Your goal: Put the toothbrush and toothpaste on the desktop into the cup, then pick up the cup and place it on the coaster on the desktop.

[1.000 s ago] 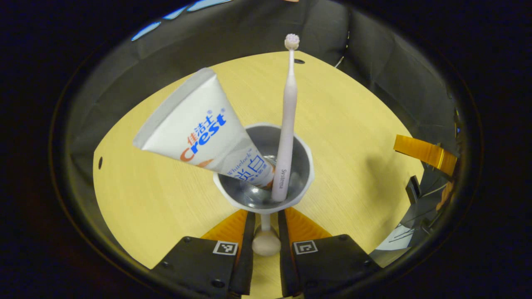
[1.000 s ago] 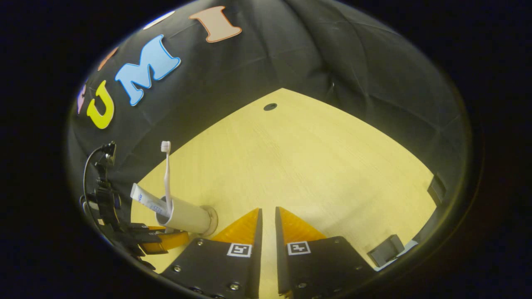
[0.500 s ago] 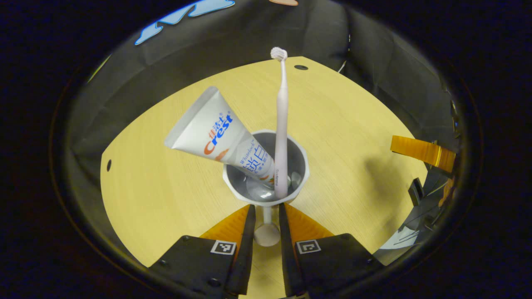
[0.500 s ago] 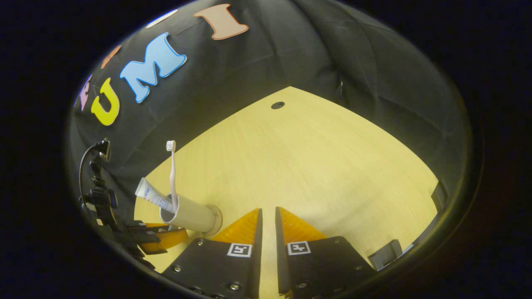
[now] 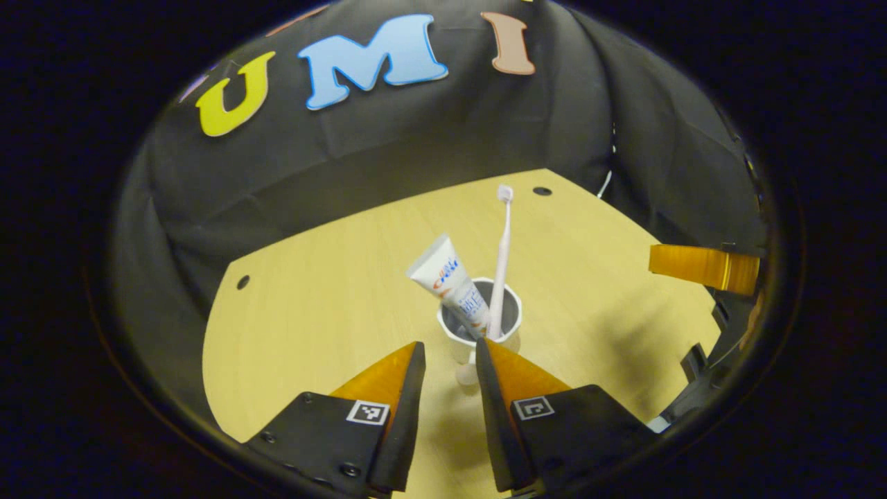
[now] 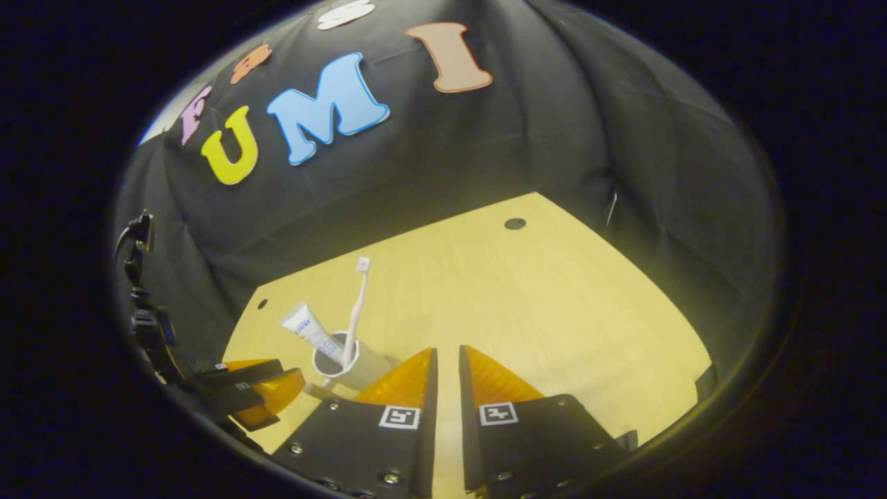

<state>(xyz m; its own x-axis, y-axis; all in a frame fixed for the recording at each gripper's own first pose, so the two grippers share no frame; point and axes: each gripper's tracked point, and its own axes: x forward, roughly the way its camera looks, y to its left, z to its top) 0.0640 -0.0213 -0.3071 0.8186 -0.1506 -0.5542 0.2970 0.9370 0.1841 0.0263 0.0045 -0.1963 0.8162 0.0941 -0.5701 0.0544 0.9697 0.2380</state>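
Note:
A white cup (image 5: 479,320) stands upright on the wooden desktop (image 5: 312,312). The toothpaste tube (image 5: 450,278) leans left out of it and the toothbrush (image 5: 501,249) stands in it, bristles up. A short handle with a round knob (image 5: 465,374) juts from the cup toward me. My left gripper (image 5: 449,348) is open just in front of the cup, its fingers on either side of the knob and apart from it. In the right gripper view the cup (image 6: 346,360) is at lower left, its base hidden behind a finger. My right gripper (image 6: 448,350) is shut on nothing over bare desk.
Black cloth walls close the desk at the back and sides. My right gripper (image 5: 703,267) reaches in from the right edge of the left gripper view. My left gripper (image 6: 256,388) sits left of the cup in the right gripper view. Small cable holes (image 6: 514,223) mark the desk's far edge.
My left gripper has let go of the cup's handle, opened and pulled back, so the cup now looks smaller and farther off. The right gripper has tilted up a little.

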